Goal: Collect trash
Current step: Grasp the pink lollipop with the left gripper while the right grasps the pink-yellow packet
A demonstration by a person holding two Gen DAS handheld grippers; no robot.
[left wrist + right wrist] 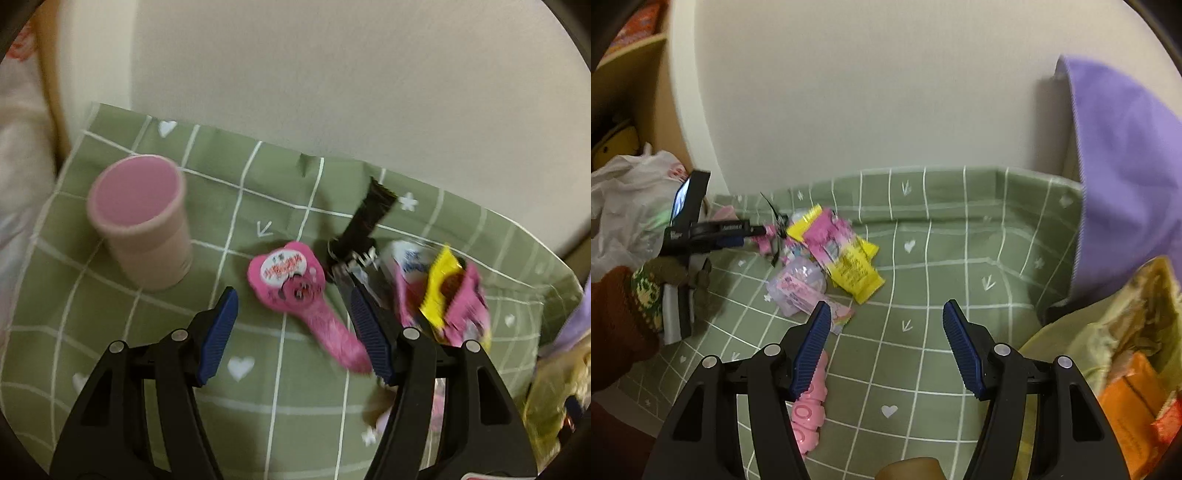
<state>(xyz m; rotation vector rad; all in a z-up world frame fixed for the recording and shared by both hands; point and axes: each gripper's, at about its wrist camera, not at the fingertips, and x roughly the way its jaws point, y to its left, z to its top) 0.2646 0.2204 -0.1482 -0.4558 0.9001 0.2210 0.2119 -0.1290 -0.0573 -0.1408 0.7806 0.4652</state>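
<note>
My left gripper (pixel 293 301) is open just above a pink spoon-shaped candy wrapper (pixel 295 288) lying on the green checked cloth (pixel 110 332). A black wrapper (pixel 364 225) and a pile of pink and yellow wrappers (pixel 447 299) lie to its right. My right gripper (pixel 884 314) is open and empty over bare cloth. In the right wrist view the pink and yellow wrapper pile (pixel 842 254) and a lilac packet (pixel 798 291) lie ahead to the left; a pink moulded piece (pixel 810 410) lies under the left finger. The left gripper (pixel 713 232) shows at the far left.
A pink paper cup (pixel 142 221) stands upright at the left on the cloth. A white wall runs behind. A purple cloth (pixel 1123 177) hangs at the right above an open bag (pixel 1126 369) holding wrappers. A white plastic bag (pixel 628 206) sits at the left.
</note>
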